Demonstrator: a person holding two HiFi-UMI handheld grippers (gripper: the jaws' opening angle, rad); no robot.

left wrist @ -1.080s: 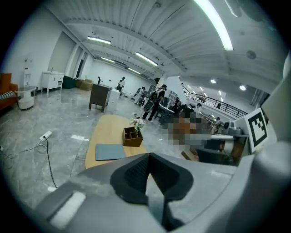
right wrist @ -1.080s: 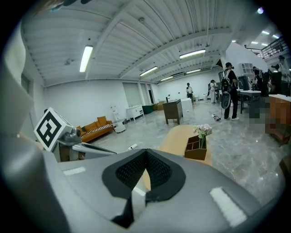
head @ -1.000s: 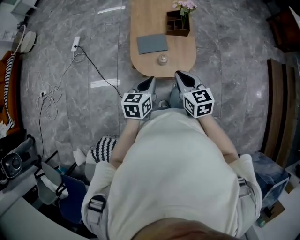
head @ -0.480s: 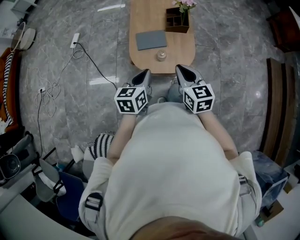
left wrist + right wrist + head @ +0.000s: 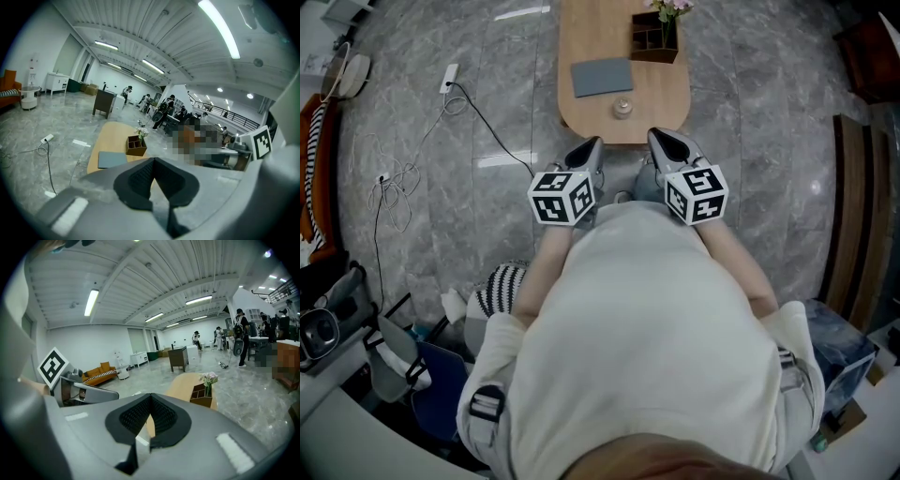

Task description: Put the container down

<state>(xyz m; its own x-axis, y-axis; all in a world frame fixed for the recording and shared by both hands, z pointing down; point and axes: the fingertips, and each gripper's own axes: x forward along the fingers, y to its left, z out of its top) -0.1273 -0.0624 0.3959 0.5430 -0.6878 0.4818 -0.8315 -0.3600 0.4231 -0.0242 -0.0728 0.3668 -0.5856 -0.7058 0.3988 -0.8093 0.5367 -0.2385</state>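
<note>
A: Which step is in hand?

B: The end or a pause, I'd judge. The left claw [image 5: 154, 158] and right claw [image 5: 150, 394] are each pressed together on nothing, low in the frame by the person's chest.

A: The container?

B: Probably the small round jar [image 5: 622, 108], standing on the wooden surface [image 5: 581, 117] at upper centre, near the grey pad [image 5: 603, 77].

A: Next?

B: If it's set down, nothing. Otherwise 1 claw must spread and reach forward.
</note>
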